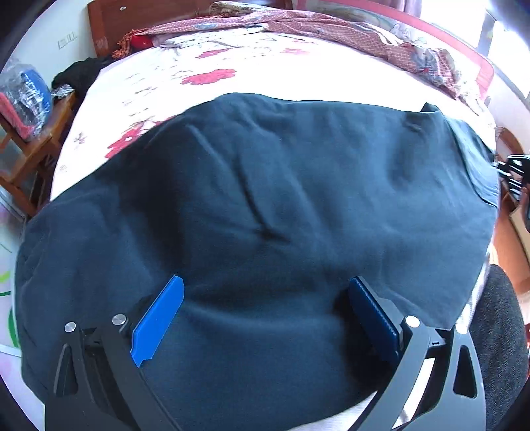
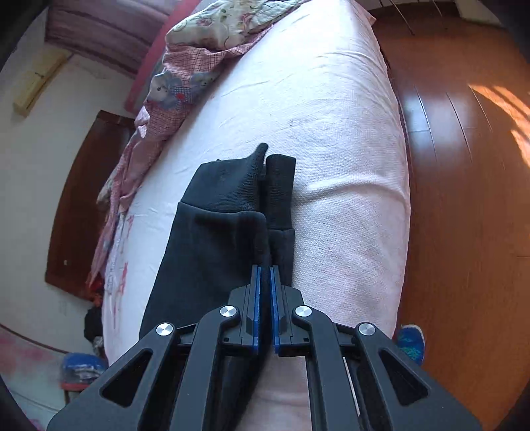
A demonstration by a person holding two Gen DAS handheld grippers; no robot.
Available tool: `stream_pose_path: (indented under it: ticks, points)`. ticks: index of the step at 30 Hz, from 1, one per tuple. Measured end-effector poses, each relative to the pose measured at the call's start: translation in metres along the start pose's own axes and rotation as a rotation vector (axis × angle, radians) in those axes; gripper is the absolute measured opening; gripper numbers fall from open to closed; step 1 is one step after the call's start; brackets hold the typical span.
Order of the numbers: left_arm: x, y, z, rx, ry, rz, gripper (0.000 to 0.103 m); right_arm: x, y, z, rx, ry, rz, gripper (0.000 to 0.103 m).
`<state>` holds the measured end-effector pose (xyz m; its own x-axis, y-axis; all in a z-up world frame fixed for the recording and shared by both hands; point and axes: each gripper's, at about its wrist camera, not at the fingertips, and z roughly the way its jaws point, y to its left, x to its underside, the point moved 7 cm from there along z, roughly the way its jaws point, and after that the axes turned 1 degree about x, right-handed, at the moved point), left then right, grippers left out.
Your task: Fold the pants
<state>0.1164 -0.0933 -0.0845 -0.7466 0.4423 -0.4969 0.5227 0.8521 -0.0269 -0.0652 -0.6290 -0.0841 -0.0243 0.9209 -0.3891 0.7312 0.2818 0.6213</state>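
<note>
Dark navy pants (image 1: pixel 265 182) lie spread across the near part of the bed and fill most of the left wrist view. My left gripper (image 1: pixel 266 281) hovers just over them, its blue pads (image 1: pixel 159 321) far apart and only flat cloth below them. In the right wrist view the pants (image 2: pixel 215 238) run away from me, with the ribbed cuffs (image 2: pixel 280 185) side by side at the far end. My right gripper (image 2: pixel 265 268) is shut, and a dark fold of the pant leg is pinched between its pads.
The bed (image 1: pixel 165 76) has a white sheet with red flowers, and a pink checked quilt (image 1: pixel 331 30) is bunched along its far side. A wooden chair (image 1: pixel 29 139) with bags stands at the left. Wooden floor (image 2: pixel 463 165) and a blue shoe (image 2: pixel 410 341) lie beyond the mattress edge (image 2: pixel 394 199).
</note>
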Motion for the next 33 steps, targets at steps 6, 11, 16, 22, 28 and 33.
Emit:
stream_pose_path:
  ticks: [6,11,16,22,28,33]
  points:
    - [-0.007,0.011,0.004,-0.015,0.016,-0.054,0.1,-0.001,-0.006,0.012,0.021,0.03,0.002,0.004]
    - [-0.008,0.013,0.002,-0.023,0.03,-0.06,0.1,-0.01,-0.011,-0.01,-0.029,-0.005,0.151,0.028]
    - [-0.02,0.025,-0.018,-0.01,-0.03,-0.148,0.1,-0.023,-0.013,0.006,-0.069,0.023,0.17,0.061]
    - [-0.065,0.024,-0.022,0.006,-0.141,-0.119,0.1,-0.023,0.022,0.019,0.009,-0.004,-0.048,0.035]
    - [-0.111,0.029,0.011,-0.027,-0.16,-0.114,0.1,-0.032,0.051,-0.014,-0.004,-0.104,-0.144,0.007]
    - [-0.093,0.082,0.061,-0.016,-0.056,-0.316,0.101,-0.024,-0.014,0.015,0.097,-0.041,-0.039,0.007]
